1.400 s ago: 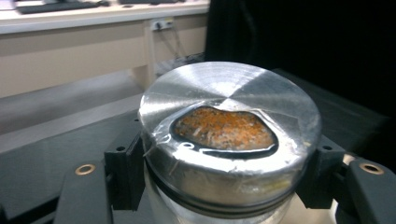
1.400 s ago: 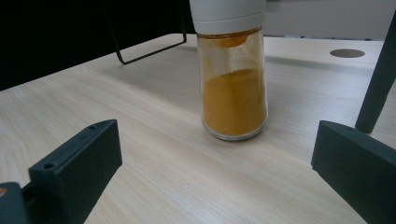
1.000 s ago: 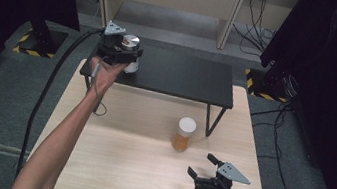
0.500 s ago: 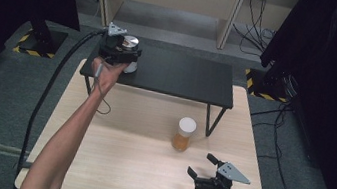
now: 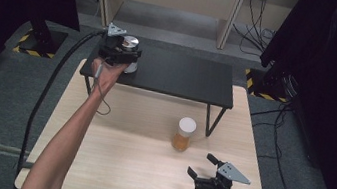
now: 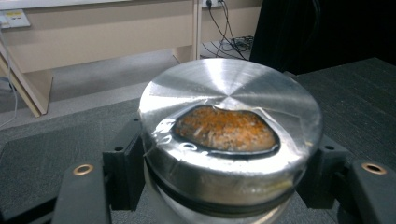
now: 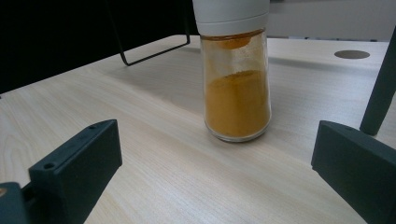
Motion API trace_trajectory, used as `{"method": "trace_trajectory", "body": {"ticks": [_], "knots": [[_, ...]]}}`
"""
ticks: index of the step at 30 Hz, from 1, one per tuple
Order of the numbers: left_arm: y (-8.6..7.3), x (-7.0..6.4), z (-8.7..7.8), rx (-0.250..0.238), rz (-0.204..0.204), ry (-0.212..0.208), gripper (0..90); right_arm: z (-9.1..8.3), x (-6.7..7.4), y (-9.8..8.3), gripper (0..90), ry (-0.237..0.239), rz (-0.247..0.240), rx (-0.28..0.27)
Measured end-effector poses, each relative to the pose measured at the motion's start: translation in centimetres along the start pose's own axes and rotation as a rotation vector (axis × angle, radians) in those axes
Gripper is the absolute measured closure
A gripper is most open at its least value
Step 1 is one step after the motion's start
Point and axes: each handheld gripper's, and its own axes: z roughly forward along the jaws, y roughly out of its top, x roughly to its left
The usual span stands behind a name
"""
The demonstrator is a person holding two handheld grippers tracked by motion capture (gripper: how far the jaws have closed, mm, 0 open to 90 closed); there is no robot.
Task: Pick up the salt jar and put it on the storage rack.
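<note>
Left tool (image 5: pixel 122 57) is flanking the jar (image 6: pixel 229 116) with its jaws having just been opening. The jar is sitting between them, and the pads seem to be letting go rather than pressing, so I am reading it as released. The jar is standing upright on the black shelf (image 5: pixel 184 74), near its left end.

Its broad metal lid is looking smooth and shiny, with a clear film wrinkling over a window that is showing orange-brown contents. That polished rim is likely to be slippery, and the film could be tearing under a hard pinch. The body below appears to be glass, so the jar is probably handling as stiff, fairly heavy for its size and breakable if dropped. Taking hold across the sides, just under the lid's edge, is looking like the safest place.

Below the shelf, a white-capped bottle (image 5: pixel 183 134) of yellow powder is standing on the bench (image 5: pixel 135 170). Right tool (image 5: pixel 202 166) is resting near it, jaws spread wide and gripping nothing, pointing at the bottle.
</note>
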Motion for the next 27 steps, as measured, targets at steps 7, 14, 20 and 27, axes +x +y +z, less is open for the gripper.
{"method": "trace_trajectory", "body": {"ticks": [7, 14, 20, 27], "knots": [[0.3, 0.3, -1.0, 0.027, 0.007, -0.058, 7.0, 0.0, 0.0, 0.0, 1.6, 0.001, -0.003, -0.001], [-0.8, 0.7, -4.1, 0.017, -0.048, -0.062, 1.0, 0.0, 0.0, 0.0, 1.6, 0.004, -0.005, 0.001], [-2.2, 1.1, -6.4, 0.003, -0.04, -0.063, 0.8, 0.0, 0.1, 0.0, 1.7, 0.002, -0.01, 0.001], [-4.0, 0.5, -10.6, -0.052, -0.043, -0.166, 0.9, 0.0, 0.1, 0.0, 1.8, 0.002, -0.01, 0.0]]}}
